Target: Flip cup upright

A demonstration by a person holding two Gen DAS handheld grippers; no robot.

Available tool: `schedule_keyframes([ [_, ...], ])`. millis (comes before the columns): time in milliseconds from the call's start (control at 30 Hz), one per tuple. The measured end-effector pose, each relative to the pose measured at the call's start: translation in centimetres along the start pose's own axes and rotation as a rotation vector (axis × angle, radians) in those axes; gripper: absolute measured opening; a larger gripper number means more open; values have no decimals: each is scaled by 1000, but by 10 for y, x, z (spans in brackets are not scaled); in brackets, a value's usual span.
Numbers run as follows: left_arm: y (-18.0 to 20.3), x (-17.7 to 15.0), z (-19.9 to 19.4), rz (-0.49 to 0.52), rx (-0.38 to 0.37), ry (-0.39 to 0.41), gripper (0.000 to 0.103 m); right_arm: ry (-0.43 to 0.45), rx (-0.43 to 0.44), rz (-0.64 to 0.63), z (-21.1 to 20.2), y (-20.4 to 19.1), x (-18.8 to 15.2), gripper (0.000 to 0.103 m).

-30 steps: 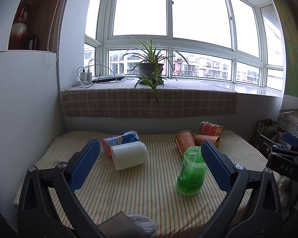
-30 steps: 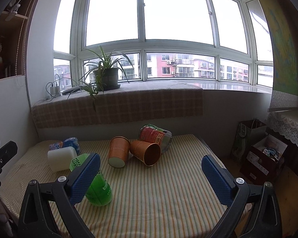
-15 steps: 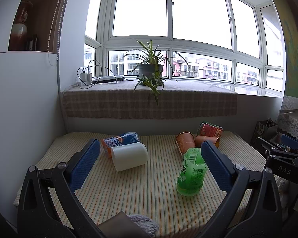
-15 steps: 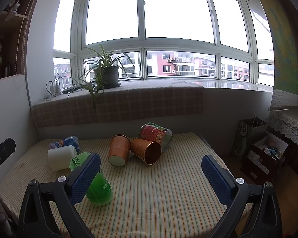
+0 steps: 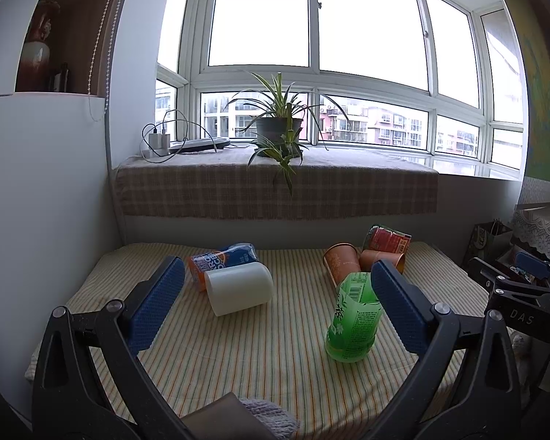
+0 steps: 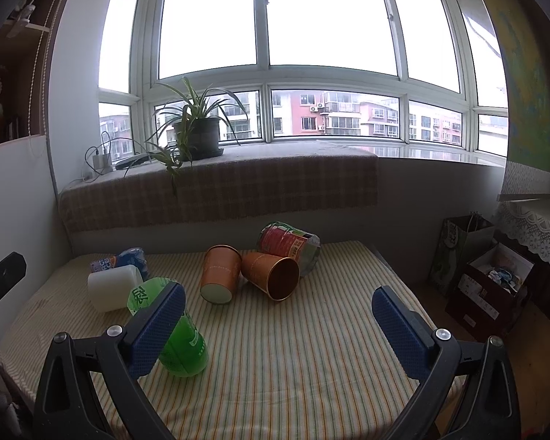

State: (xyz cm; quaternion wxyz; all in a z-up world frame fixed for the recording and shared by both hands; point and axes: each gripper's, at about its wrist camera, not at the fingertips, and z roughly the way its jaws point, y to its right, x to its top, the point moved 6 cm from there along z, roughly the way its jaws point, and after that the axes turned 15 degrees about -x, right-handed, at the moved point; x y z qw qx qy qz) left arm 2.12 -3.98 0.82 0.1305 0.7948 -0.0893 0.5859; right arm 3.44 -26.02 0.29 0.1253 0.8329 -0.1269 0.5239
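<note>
— Left wrist view: how are the tools standing?
— Both the left gripper (image 5: 273, 299) and the right gripper (image 6: 278, 321) are hanging wide apart, gripping nothing, over the striped tablecloth (image 6: 293, 348).
— And the cups?
— A translucent green plastic cup (image 5: 354, 321) is sitting upright; a white cylindrical cup (image 5: 238, 288) and two orange paper cups (image 6: 218, 275) are lying sideways.

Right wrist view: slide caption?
Open right tongs above striped tablecloth; six cups, green plastic cup inverted, none upright.
</note>
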Motion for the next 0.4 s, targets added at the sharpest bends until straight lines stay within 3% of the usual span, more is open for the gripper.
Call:
schedule_keyframes([
  [400,-3,1,-2,2,4,4,103,-19,1,-1,5,0,-4,103],
])
